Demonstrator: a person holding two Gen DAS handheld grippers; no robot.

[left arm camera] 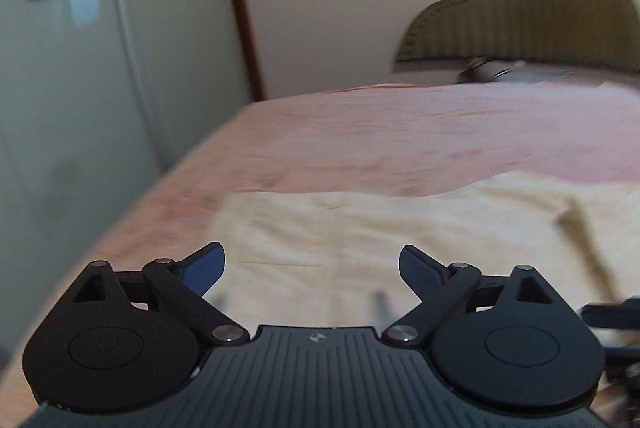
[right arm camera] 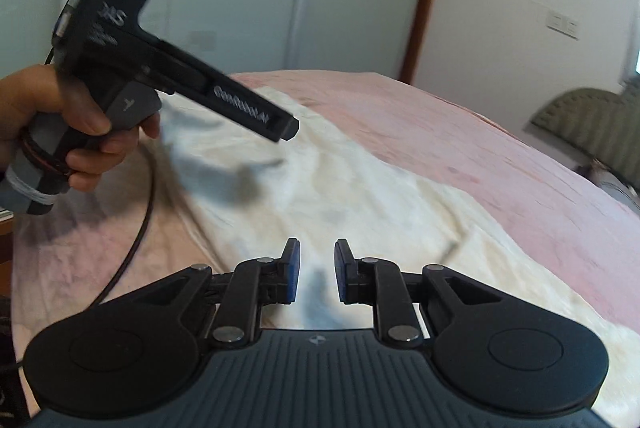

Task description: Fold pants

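Cream pants (left arm camera: 360, 228) lie spread flat on a pink bedsheet (left arm camera: 400, 132). My left gripper (left arm camera: 312, 268) hovers just above the near part of the pants, jaws wide open and empty. In the right wrist view the same pants (right arm camera: 360, 188) run diagonally across the bed. My right gripper (right arm camera: 316, 272) hangs above them with a narrow gap between its blue pads (right arm camera: 294, 268), holding nothing. The left gripper's black body (right arm camera: 160, 48) shows at upper left, held by a hand (right arm camera: 72, 124).
A green padded headboard (left arm camera: 520, 12) stands at the bed's far end. A pale wardrobe (left arm camera: 80, 68) runs along the bed's left side. A black cable (right arm camera: 140, 228) hangs over the near bed edge. The bed's left edge (left arm camera: 168, 180) is close.
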